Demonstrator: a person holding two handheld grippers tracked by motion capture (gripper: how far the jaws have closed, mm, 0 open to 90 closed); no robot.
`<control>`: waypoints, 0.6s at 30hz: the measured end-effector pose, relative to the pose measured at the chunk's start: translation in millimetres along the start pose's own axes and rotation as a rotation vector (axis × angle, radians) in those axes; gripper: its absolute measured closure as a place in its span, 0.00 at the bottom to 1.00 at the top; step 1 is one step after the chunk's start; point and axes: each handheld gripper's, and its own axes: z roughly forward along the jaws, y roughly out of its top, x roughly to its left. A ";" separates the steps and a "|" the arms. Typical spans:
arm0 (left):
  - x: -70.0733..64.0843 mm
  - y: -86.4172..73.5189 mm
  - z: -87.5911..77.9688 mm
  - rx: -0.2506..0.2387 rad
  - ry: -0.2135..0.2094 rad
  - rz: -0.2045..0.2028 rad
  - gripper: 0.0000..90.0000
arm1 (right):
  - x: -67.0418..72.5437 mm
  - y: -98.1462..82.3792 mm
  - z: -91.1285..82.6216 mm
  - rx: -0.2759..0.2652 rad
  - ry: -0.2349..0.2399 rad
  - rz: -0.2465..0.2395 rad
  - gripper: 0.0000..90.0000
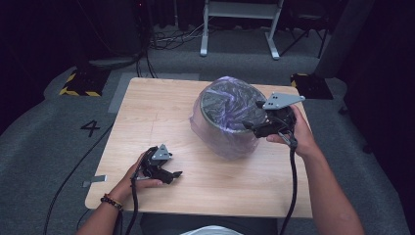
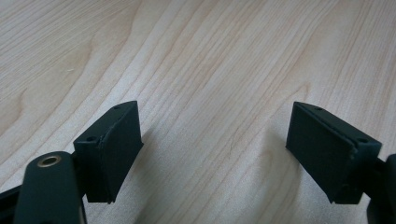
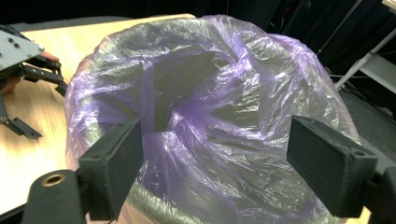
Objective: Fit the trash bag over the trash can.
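A bin [image 1: 229,115] lined with a purple bag [image 3: 219,107] stands on the desk [image 1: 147,117]. The right gripper [image 1: 257,126], fingers apart, hovers at the bin's near rim. The left gripper [image 1: 172,174], fingers apart and empty, rests well apart from the bin.

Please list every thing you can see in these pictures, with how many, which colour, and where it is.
table: 1, light wood, centre of the high view.
bin: 1, dark, round, on the table's far right part.
plastic bag: 1, translucent purple, lining the bin and folded over its rim.
white frame: 1, on the floor beyond the table.
number 4: 1, black, on the floor left of the table.
left gripper: 1, black, open, low over the table's near left.
right gripper: 1, black, open, at the bin's right rim.
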 end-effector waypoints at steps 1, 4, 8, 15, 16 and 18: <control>0.0 0.0 0.0 0.000 0.000 0.000 0.20 | 0.2 -1.9 -2.6 -0.016 -0.005 0.005 0.21; 0.0 0.0 0.0 0.000 0.000 0.000 0.20 | 0.6 -3.8 -4.8 -0.026 -0.014 0.006 0.21; 0.0 0.0 0.0 0.000 -0.001 0.000 0.20 | -0.3 -8.7 -9.8 -0.043 -0.019 0.019 0.21; 0.0 0.0 0.0 0.000 -0.001 0.000 0.20 | -1.3 -19.0 -16.7 -0.046 -0.033 0.032 0.21; 0.1 0.0 0.0 0.000 -0.001 0.001 0.20 | -1.4 -21.9 -18.7 -0.050 -0.033 0.037 0.21; 0.0 0.0 0.0 0.000 -0.001 0.000 0.20 | -1.2 -23.3 -19.7 -0.050 -0.032 0.038 0.21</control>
